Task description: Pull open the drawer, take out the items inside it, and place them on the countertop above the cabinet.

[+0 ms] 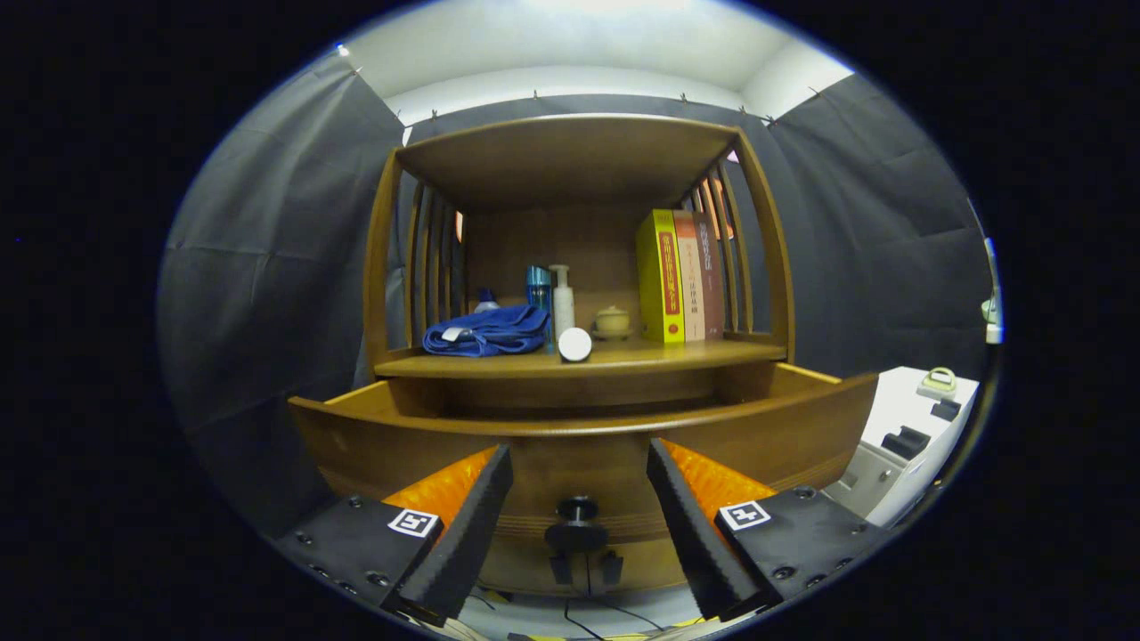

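Gripper (579,521) fingers spread wide around the dark knob (577,509); wooden drawer (374,436) pulled out, contents apparently hidden.

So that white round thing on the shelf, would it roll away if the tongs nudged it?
Probably. The white ball looks round and smooth and sits near the countertop's front edge, so a nudge could send it into the open drawer. It looks slippery to pinch. The tongs are open, down by the drawer knob.
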Demonstrator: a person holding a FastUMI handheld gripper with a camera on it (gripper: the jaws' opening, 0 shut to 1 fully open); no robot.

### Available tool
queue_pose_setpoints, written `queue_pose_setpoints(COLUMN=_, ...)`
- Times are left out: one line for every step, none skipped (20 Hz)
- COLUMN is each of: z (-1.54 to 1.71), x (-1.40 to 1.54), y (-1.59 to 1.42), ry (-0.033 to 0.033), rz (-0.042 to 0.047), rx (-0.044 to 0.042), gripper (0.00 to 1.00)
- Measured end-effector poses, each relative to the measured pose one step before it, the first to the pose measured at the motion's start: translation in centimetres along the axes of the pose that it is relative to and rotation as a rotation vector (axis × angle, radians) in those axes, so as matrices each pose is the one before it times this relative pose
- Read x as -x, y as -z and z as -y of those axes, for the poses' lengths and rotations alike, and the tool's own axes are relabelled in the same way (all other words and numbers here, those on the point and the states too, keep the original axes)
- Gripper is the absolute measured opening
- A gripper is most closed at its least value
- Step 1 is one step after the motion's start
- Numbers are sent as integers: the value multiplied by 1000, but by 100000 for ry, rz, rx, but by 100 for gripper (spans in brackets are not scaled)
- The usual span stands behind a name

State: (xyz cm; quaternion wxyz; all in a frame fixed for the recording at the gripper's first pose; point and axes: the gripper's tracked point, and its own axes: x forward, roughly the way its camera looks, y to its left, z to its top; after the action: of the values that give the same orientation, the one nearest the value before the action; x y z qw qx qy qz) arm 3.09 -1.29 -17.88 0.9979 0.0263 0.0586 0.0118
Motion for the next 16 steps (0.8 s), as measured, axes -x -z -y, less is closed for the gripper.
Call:
queue_pose_setpoints(z=213, x=-452, y=399, ry=1134, rz=-651, rx=-339, gripper=98)
queue_pose_setpoints(z=-20, x=-406, y=346, ry=694, rz=-496, rx=-324, gripper=98)
queue_pose_setpoints(z=-94, x=-3, y=123, ry=137, rz=590, rx=-118, gripper=98)
queue_pose_setpoints(z=-40, x=-91, y=-392, ry=158, rz=1918, rx=664, gripper=98)
queue_pose_setpoints(z=130, x=-470, y=793, ry=56, rz=-218, rx=557, gripper=98)
queue_pose_setpoints(z=36, x=-514, y=-806, ry=-297, rz=1178, rx=-778, gripper=98)
queue_pose_setpoints(z=118, x=-409, y=-372, ry=26, rz=-387, rx=490, gripper=98)
queue_pose_setpoints(z=267, x=-593, y=-22, ry=-45, rz=-1916, rx=478, gripper=98)
queue_pose_setpoints(z=-35, x=-833, y=92, ry=46, rz=-1400, rx=-721, gripper=98)
queue_pose_setpoints(z=-34, x=-784, y=-228, ry=118, rz=-604, rx=-10, gripper=98)
queue_pose_setpoints(z=-11, x=-796, y=-104, ry=86, rz=-268, rx=726, gripper=98)
queue_pose_setpoints(z=-33, x=-428, y=61, ry=37, rz=-106, rx=183, gripper=98)
queue_pose_setpoints(z=-31, x=-687, y=-51, ry=-55, rz=486, rx=-27, gripper=98)
queue_pose_setpoints(z=-32, x=-480, y=-96, ry=-4, rz=259, rx=-3, gripper=99)
queue_pose_setpoints(z=-14, x=-656, y=-114, ry=66, rz=788, rx=-223, gripper=98)
queue_pose_setpoints(z=18, x=-964, y=-5, ry=126, rz=222, rx=444, gripper=98)
